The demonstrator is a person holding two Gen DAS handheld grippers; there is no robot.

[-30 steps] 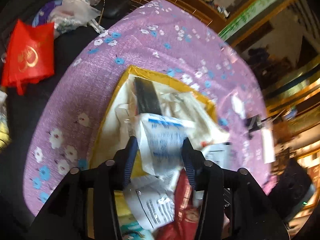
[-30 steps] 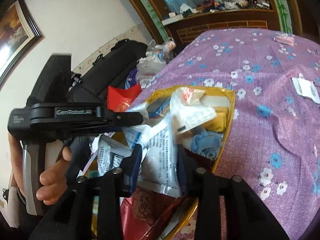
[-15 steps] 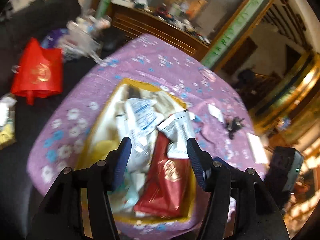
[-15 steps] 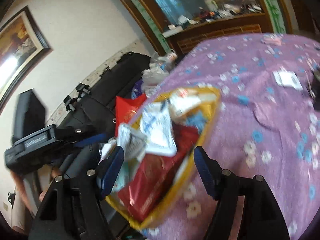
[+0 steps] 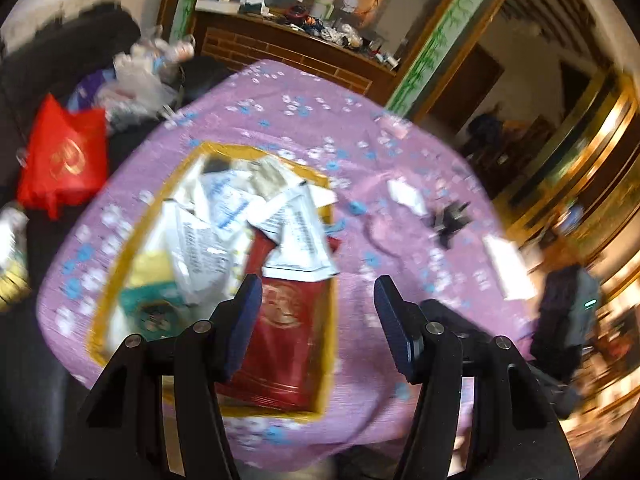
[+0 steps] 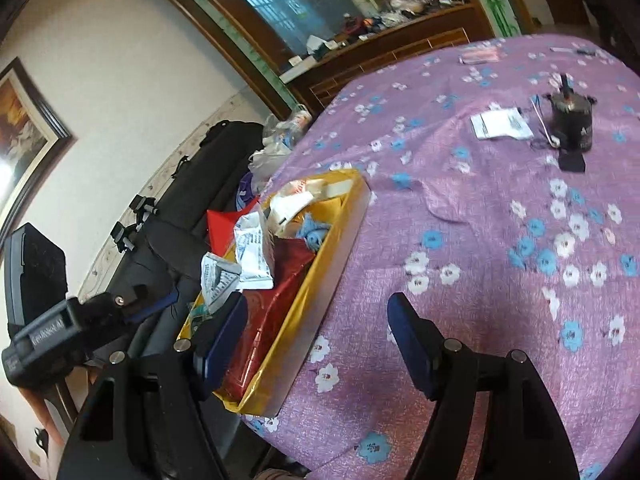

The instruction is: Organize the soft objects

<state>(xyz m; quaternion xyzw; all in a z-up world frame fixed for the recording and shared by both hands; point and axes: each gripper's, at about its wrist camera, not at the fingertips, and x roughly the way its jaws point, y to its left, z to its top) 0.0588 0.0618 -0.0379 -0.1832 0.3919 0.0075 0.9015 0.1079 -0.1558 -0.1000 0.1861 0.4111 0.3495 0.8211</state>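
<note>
Left wrist view: left tool (image 5: 318, 300) and right tool (image 6: 316, 324) both spread, empty — packets (image 5: 296, 236) heaped inside yellow tray (image 5: 330, 340) for containment.

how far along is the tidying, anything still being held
Done: soft packets are piled in the yellow tray, a red pouch at its near end. In hand: nothing; left gripper and right gripper are open, empty. Left: a white packet lies out on the purple cloth.

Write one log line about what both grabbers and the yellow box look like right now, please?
left gripper: open, empty | right gripper: open, empty | shallow yellow cardboard box: full of soft packets, on purple flowered tablecloth
</note>
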